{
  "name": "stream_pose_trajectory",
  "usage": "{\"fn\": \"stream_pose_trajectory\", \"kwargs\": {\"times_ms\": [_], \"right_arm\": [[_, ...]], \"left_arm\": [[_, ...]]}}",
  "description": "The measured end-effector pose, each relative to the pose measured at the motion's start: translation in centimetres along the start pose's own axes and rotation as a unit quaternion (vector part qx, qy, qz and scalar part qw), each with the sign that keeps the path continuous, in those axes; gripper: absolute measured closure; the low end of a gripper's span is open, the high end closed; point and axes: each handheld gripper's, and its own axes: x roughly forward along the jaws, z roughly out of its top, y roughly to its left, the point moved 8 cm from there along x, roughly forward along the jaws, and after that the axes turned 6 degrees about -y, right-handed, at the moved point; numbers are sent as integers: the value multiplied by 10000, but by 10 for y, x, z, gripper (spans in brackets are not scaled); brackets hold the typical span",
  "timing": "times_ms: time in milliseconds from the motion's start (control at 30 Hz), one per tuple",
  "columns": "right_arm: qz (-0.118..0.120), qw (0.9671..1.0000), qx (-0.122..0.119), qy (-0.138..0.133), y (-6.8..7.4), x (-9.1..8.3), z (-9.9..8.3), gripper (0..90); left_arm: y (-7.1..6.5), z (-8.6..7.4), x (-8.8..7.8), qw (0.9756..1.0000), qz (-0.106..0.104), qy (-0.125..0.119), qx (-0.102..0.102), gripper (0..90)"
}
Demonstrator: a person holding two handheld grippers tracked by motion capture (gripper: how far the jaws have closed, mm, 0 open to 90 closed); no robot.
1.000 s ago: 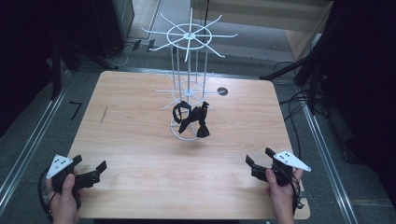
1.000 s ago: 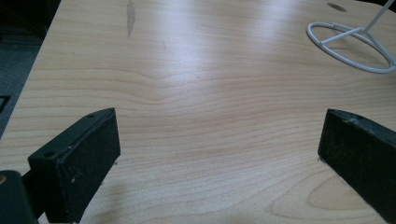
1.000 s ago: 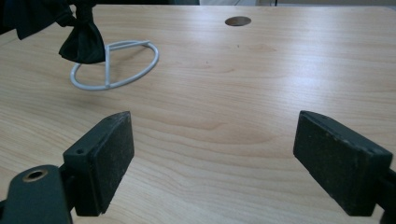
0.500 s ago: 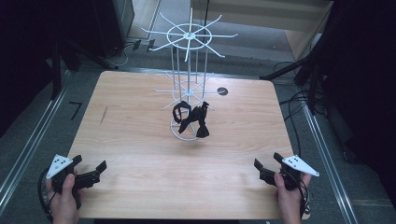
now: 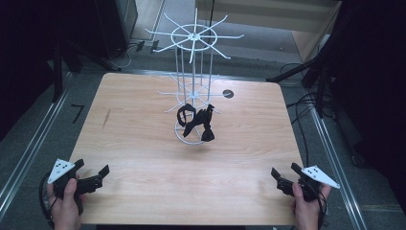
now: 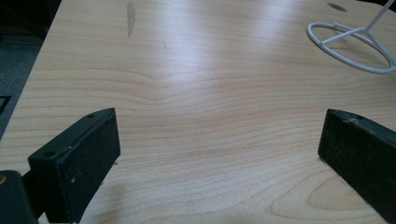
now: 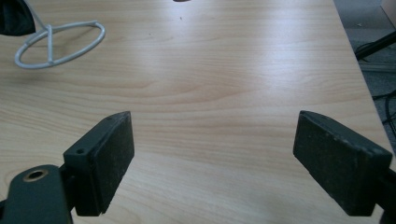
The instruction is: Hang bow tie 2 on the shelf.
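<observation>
Around the white wire rack (image 5: 194,81), the pale wooden table (image 5: 143,158) is lying mostly bare, with grey floor on both sides, metal rails running along its left and right edges, and dark equipment and cables crowding the far corners of the room. The rack is standing upright near the far middle of the table, its round base ring (image 5: 190,134) resting flat on the wood. A small dark round spot (image 5: 228,94) is sitting just right of the rack, toward the far edge. The black bow tie (image 5: 197,120) is hanging low on the rack, just above the base ring and slightly right of the pole.

You are holding your left gripper (image 5: 95,176) well apart from the rack, at the near left corner of the table, its jaws spread wide with nothing between them. You are holding your right gripper (image 5: 285,175) at the near right corner, equally far from the rack, jaws likewise released and gripping nothing.
</observation>
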Motion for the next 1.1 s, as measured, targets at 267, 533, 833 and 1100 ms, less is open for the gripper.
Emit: {"fn": "stream_pose_trajectory", "kwargs": {"times_ms": [267,533,833,1100], "right_arm": [[-157,9999,5,23,-15,-11,-6,128],[-227,9997,25,84,-24,-18,-12,127],[-445,9987,-59,254,-40,-28,-23,128],[-440,9988,-13,209,-44,-34,-24,134]], "left_arm": [[0,0,0,10000,-2,1,7,0],[0,0,0,10000,4,1,12,0],[0,0,0,10000,2,2,19,0],[0,0,0,10000,-1,8,25,0]]}}
